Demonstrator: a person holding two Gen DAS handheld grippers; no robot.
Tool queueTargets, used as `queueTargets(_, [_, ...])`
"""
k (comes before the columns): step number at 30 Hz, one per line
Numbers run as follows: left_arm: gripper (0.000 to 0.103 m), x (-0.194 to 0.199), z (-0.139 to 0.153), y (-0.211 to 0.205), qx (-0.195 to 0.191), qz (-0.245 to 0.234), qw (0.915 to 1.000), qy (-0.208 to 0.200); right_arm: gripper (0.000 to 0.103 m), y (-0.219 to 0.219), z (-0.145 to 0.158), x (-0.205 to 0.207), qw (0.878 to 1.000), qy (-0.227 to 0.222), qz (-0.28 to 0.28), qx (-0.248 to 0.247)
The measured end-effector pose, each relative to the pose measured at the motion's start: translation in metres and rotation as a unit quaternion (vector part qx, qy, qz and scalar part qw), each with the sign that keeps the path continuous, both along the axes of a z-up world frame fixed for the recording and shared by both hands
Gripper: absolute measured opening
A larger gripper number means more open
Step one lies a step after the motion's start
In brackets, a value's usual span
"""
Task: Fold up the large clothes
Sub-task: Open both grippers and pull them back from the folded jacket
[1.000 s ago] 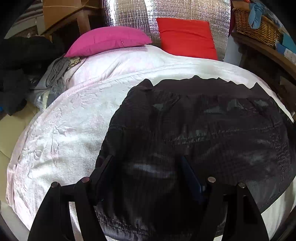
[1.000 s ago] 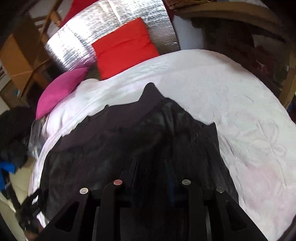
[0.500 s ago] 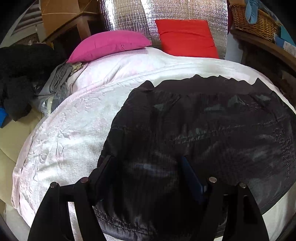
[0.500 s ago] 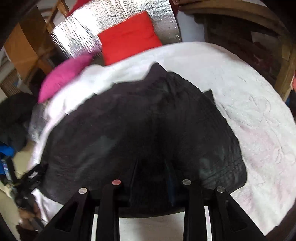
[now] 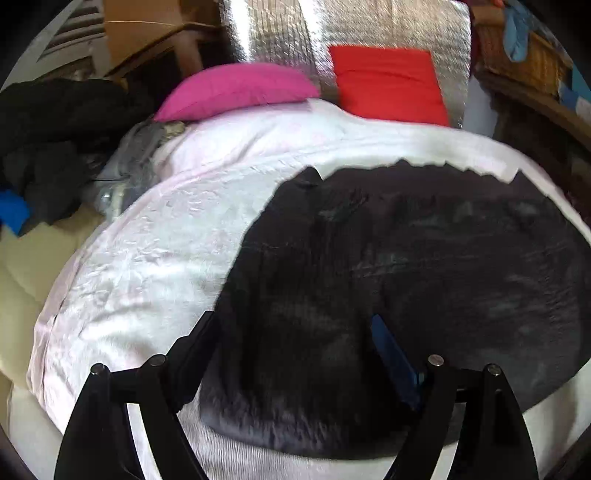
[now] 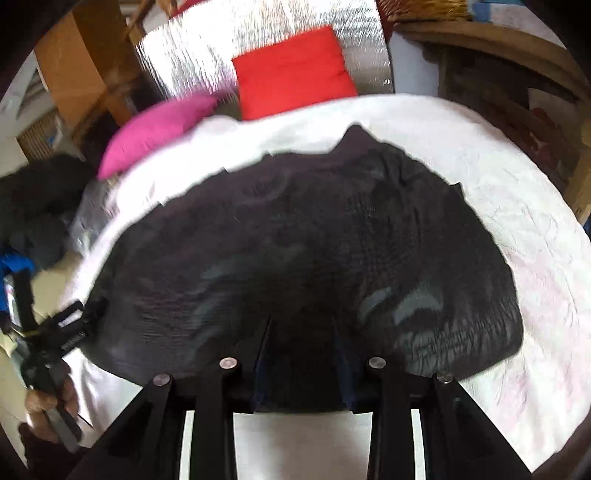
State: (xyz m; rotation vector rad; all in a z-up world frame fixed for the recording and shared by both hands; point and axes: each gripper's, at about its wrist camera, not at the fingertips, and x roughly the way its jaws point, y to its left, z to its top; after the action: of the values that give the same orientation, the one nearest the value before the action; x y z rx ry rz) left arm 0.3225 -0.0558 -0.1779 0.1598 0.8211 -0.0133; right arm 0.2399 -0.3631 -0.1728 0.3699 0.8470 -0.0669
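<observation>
Black garment (image 5: 406,266) lies spread flat on the bed (image 5: 140,258), over the pale pink-white cover, toward the bed's near edge. Far hem of the garment shows a jagged outline with small corner points. Fabric sheen and fine ribbing visible; both views blurred.

Left tool (image 5: 291,332): jaws stand wide and have just been opening. The garment's near left corner lies under and between the fingers, but the pads do not press it; nothing gripped.

Right tool (image 6: 301,332): jaws part-way apart, narrower than the left, and have just been opening. Dark cloth sits between the fingers at the garment's near edge; the fabric looks slack and flat there, so probably released, though dark on dark makes contact hard to judge.

In the right wrist view the left tool also shows at the far left edge (image 6: 55,332), held by a hand (image 6: 44,406), beside the garment's left end.

Far end of bed: pink cushion (image 5: 236,88) to the left, red cushion (image 5: 388,85) to the right, silver quilted panel (image 5: 369,26) behind them. Dark clothes pile (image 5: 55,147) off the bed's left side. Wicker basket (image 5: 524,62) on a shelf at far right.
</observation>
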Motion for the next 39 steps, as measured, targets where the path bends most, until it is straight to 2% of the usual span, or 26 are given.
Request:
queueTargets(2, [0.084, -0.016, 0.016, -0.003, 0.003, 0.01, 0.9997, -0.02, 0.065, 0.006, 0.016, -0.019, 0.999, -0.037, -0.008, -0.006])
queueTargets(3, [0.084, -0.031, 0.028, -0.005, 0.005, 0.014, 0.9991, -0.04, 0.085, 0.008, 0.025, -0.031, 0.998, -0.063, -0.012, -0.007])
queueTargets(4, [0.086, -0.041, 0.037, -0.006, 0.007, 0.017, 0.9983, -0.055, 0.086, 0.011, 0.037, -0.047, 0.995, -0.095, -0.016, -0.009])
queueTargets(5, [0.09, -0.055, 0.049, -0.008, 0.009, 0.021, 0.997, -0.074, 0.086, 0.014, 0.044, -0.055, 0.994, -0.107, -0.015, -0.01])
queueTargets(8, [0.092, -0.086, 0.08, -0.008, -0.004, 0.021, 0.9938, -0.109, 0.086, 0.022, 0.071, -0.079, 0.991, -0.132, -0.018, -0.022])
queueTargets(11, [0.098, -0.124, 0.116, -0.007, -0.01, 0.032, 0.987, -0.158, 0.086, 0.029, 0.101, -0.11, 0.986, -0.159, -0.025, -0.037])
queueTargets(13, [0.099, -0.149, 0.139, -0.005, -0.009, 0.038, 0.981, -0.19, 0.086, 0.034, 0.116, -0.12, 0.984, -0.169, -0.028, -0.045])
queueTargets(20, [0.099, -0.222, 0.203, 0.0, 0.0, 0.034, 0.9675, -0.251, 0.086, 0.061, 0.174, -0.174, 0.978, -0.19, -0.018, -0.077])
queueTargets(24, [0.103, -0.252, 0.224, 0.002, 0.011, 0.037, 0.9611, -0.273, 0.086, 0.079, 0.201, -0.201, 0.975, -0.203, -0.013, -0.091])
queueTargets(29, [0.103, -0.285, 0.243, 0.01, -0.001, 0.039, 0.9567, -0.288, 0.086, 0.099, 0.221, -0.236, 0.972, -0.215, -0.007, -0.095])
queueTargets(34, [0.103, -0.31, 0.257, 0.019, -0.007, 0.054, 0.9495, -0.309, 0.086, 0.107, 0.226, -0.251, 0.971, -0.224, -0.015, -0.087])
queueTargets(39, [0.103, -0.32, 0.262, 0.027, -0.008, 0.06, 0.947, -0.315, 0.086, 0.113, 0.224, -0.25, 0.971, -0.223, -0.024, -0.088])
